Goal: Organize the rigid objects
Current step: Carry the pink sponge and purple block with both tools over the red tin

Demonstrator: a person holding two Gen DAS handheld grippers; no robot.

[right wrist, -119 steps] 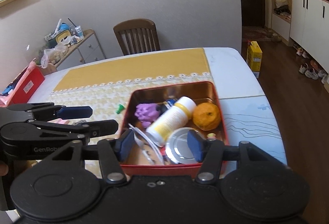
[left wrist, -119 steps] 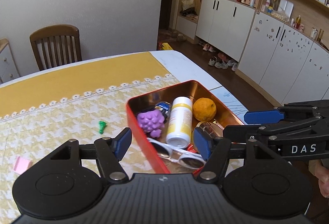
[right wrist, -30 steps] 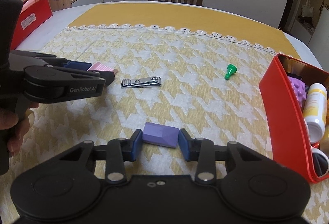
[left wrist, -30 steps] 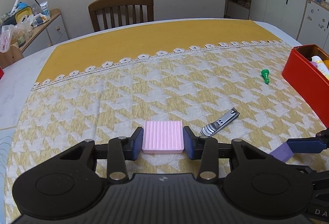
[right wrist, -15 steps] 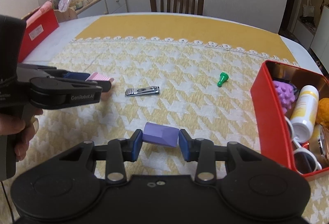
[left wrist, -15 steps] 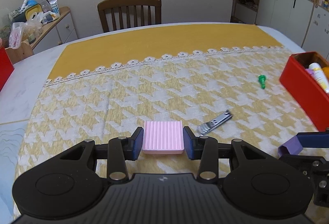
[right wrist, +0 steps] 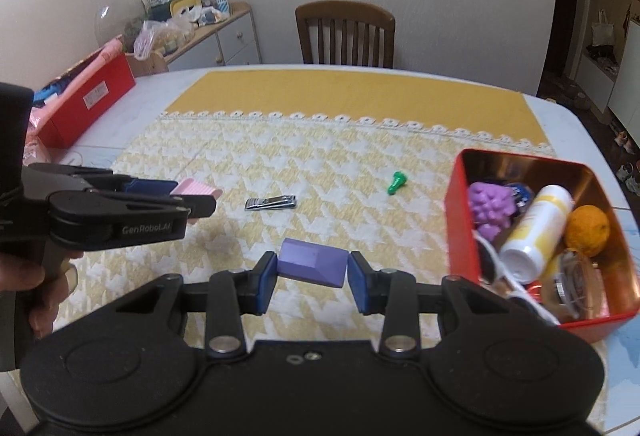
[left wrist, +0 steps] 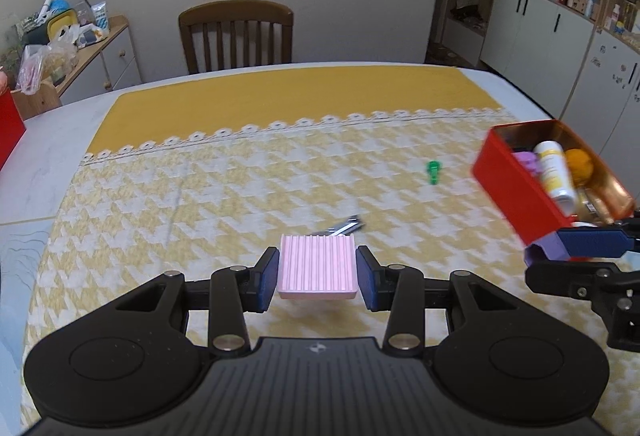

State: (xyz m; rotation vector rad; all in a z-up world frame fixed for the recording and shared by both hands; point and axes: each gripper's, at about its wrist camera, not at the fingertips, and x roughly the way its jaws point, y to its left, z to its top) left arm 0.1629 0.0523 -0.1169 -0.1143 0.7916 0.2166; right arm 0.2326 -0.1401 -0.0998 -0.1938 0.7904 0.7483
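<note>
The ribbed block (left wrist: 317,266) was pale pink; the other block (right wrist: 312,262) was violet. The tablecloth (right wrist: 320,155) carried a yellow-and-white houndstooth pattern, with a plain mustard band beyond a white lace strip. The tin (right wrist: 464,220) was red outside, coppery inside. The small peg (right wrist: 397,182) was green, the nail clipper (right wrist: 271,202) silver. Gripper pads (right wrist: 266,282) were dark blue

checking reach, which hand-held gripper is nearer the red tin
Right. The right hand-held gripper, shut on the purple block, sits just beside the red tin; the left hand-held gripper holds the pink block farther away.
</note>
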